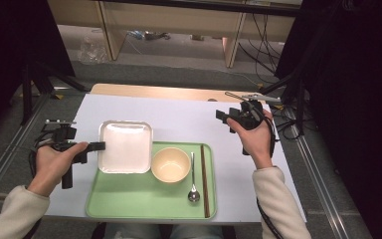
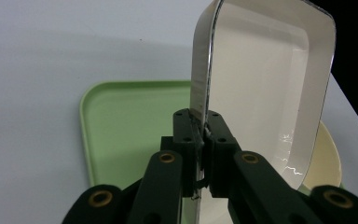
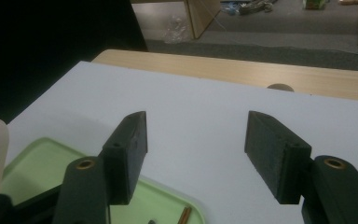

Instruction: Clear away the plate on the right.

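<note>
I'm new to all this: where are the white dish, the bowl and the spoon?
white dish (image 1: 125,147), high view, flat inner bottom.
bowl (image 1: 170,164), high view, inside of its hollow.
spoon (image 1: 193,194), high view, its scoop end.

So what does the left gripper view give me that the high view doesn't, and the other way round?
Left gripper view alone: the closed pads pinching the rim of the white square dish, seen close up.

High view alone: the spoon and the chopsticks on the tray's right side, and the right gripper held above the table, away from the tray.

Both: the left gripper shut on the dish's edge, the green tray and the cream bowl beside the dish.
</note>
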